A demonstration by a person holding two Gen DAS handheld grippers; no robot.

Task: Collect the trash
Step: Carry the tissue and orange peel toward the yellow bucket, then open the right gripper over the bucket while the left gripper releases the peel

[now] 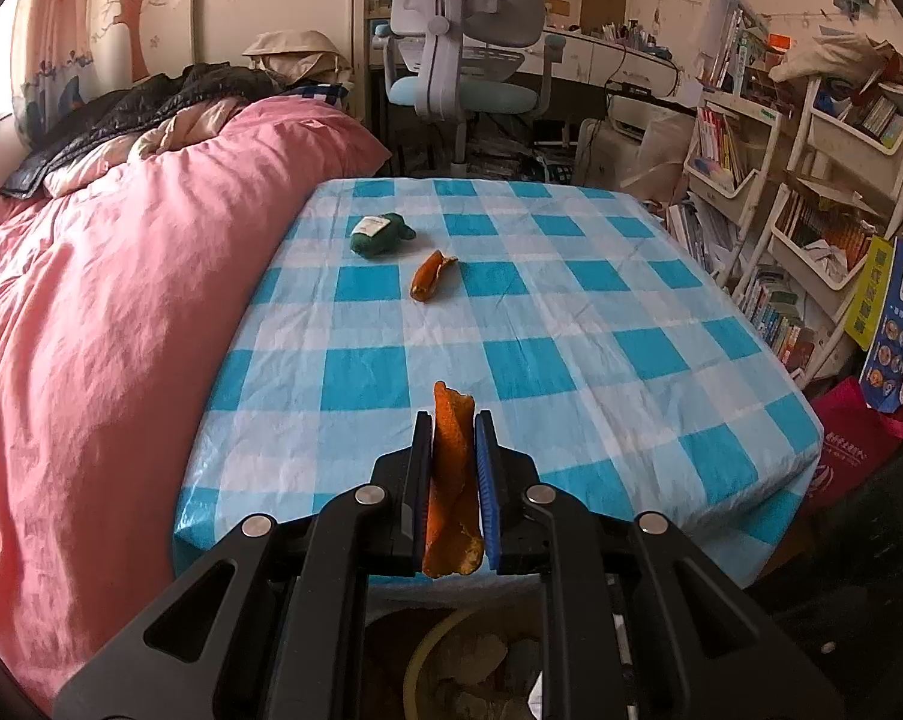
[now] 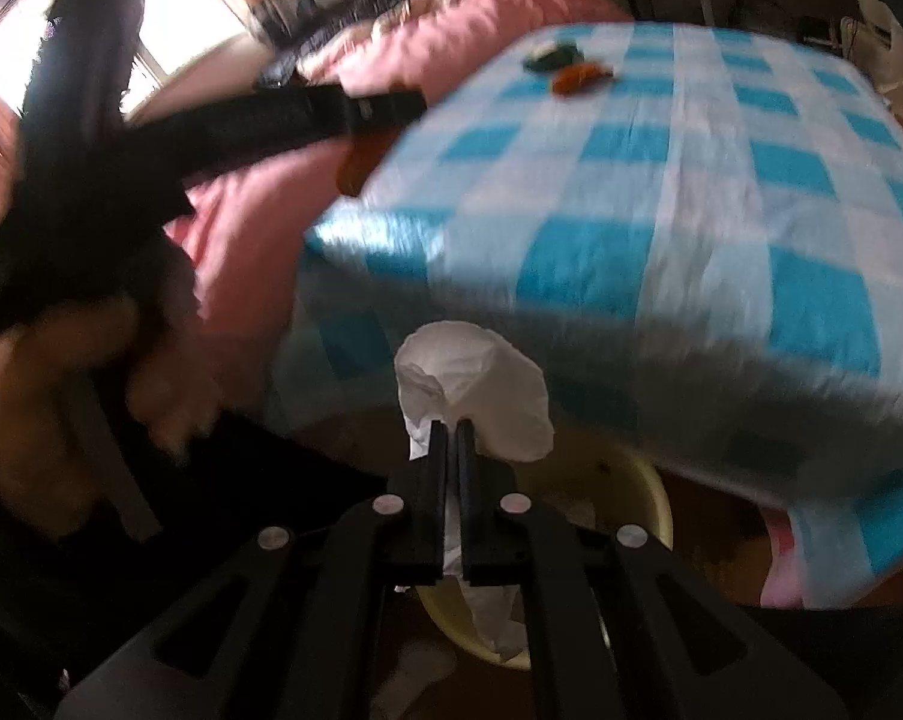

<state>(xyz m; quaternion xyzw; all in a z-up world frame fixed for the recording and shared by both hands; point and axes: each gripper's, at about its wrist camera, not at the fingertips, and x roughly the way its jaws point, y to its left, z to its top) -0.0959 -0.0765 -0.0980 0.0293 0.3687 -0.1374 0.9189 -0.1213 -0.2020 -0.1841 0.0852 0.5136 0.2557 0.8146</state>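
My left gripper (image 1: pixel 453 420) is shut on an orange peel (image 1: pixel 451 480) and holds it over the near edge of the blue-checked table (image 1: pixel 571 312). A yellow-rimmed bin (image 1: pixel 445 666) with trash in it stands below the gripper. A second orange peel (image 1: pixel 430 276) and a green wrapper with a white label (image 1: pixel 379 233) lie far on the table. My right gripper (image 2: pixel 449 429) is shut on a crumpled white tissue (image 2: pixel 481 396), above the same bin (image 2: pixel 643 516). The left gripper also shows, blurred, in the right wrist view (image 2: pixel 385 114).
A bed with a pink duvet (image 1: pixel 103 312) runs along the table's left side. A desk chair (image 1: pixel 463 60) stands beyond the table. Bookshelves (image 1: pixel 811 192) and bags (image 1: pixel 883 360) crowd the right side.
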